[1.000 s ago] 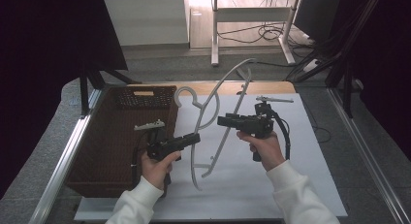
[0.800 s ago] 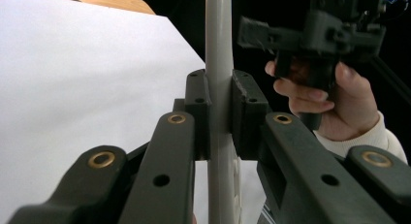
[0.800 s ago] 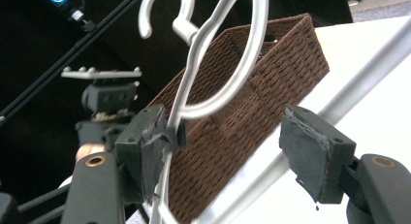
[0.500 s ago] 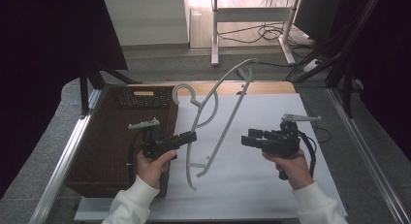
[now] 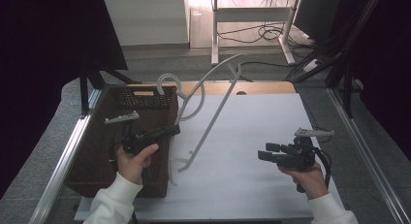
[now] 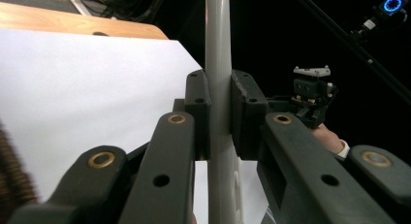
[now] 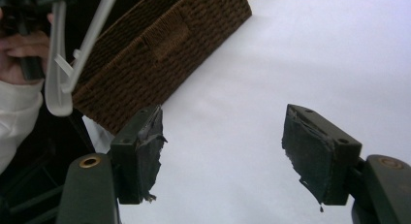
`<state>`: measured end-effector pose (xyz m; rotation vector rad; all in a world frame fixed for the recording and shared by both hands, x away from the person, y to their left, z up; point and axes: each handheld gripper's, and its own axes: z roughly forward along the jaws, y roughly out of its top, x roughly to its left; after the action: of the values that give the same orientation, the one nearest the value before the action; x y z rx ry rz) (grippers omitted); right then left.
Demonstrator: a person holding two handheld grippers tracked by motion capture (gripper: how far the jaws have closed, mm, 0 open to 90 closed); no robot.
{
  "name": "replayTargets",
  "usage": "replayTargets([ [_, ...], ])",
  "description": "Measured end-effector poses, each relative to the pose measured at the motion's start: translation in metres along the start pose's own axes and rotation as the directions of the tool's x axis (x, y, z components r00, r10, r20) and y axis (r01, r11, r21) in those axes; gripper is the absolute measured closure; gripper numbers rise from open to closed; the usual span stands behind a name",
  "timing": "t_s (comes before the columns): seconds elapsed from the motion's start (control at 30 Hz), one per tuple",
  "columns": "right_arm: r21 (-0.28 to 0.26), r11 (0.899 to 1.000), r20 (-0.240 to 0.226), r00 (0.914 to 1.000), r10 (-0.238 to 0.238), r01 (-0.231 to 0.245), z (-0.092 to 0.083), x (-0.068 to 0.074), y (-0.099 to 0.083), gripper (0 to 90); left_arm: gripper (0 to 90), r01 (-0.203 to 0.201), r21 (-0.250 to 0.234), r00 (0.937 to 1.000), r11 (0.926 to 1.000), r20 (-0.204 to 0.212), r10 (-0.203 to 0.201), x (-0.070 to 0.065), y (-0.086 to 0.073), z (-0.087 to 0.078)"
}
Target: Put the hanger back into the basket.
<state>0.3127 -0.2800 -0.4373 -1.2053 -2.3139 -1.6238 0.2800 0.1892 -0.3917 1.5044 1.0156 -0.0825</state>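
A white plastic hanger (image 5: 213,115) is lifted off the table and tilted, its hook (image 5: 166,81) over the basket's far corner. My left gripper (image 5: 172,131) is shut on one of its thin bars; in the left gripper view the jaws (image 6: 219,103) clamp the white bar (image 6: 216,35) from both sides. My right gripper (image 5: 265,152) is off at the right front of the white sheet, apart from the hanger. It is open (image 7: 223,146) with nothing between its jaws, which have just opened a little further. That view has the hanger (image 7: 60,73) at far left.
A brown wicker basket (image 5: 92,161) stands at the table's left, right beside the hanger's lower end (image 7: 165,44). A white sheet (image 5: 252,122) covers the table. Metal rails run along both sides, and cables and a desk frame (image 5: 252,20) lie beyond the far edge.
My right gripper has pulled away from the hanger, going right, nearer the front edge and lower. The left gripper has raised the hanger, which now stands steeper.
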Motion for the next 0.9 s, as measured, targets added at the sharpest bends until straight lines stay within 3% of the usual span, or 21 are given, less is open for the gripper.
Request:
replayTargets([
  [0.4, 0.028, 1.000, 0.051, 0.9986, 0.011, -0.013, 0.002, -0.008, -0.004, 30.7, 79.9, -0.017, -0.015, 0.9981, 0.9997, -0.060, 0.016, 0.015, 0.012, -0.044],
  [0.73, 0.028, 1.000, 0.062, 0.9980, 0.011, -0.013, 0.003, -0.009, -0.005, 30.5, 79.9, -0.023, -0.073, 0.9901, 0.9971, -0.140, 0.013, 0.030, 0.016, -0.098],
  [0.9, 0.034, 0.999, 0.065, 0.9978, 0.014, -0.016, 0.003, -0.009, -0.006, 30.3, 79.9, -0.029, -0.067, 0.9846, 0.9973, -0.174, 0.017, 0.040, 0.018, -0.119],
])
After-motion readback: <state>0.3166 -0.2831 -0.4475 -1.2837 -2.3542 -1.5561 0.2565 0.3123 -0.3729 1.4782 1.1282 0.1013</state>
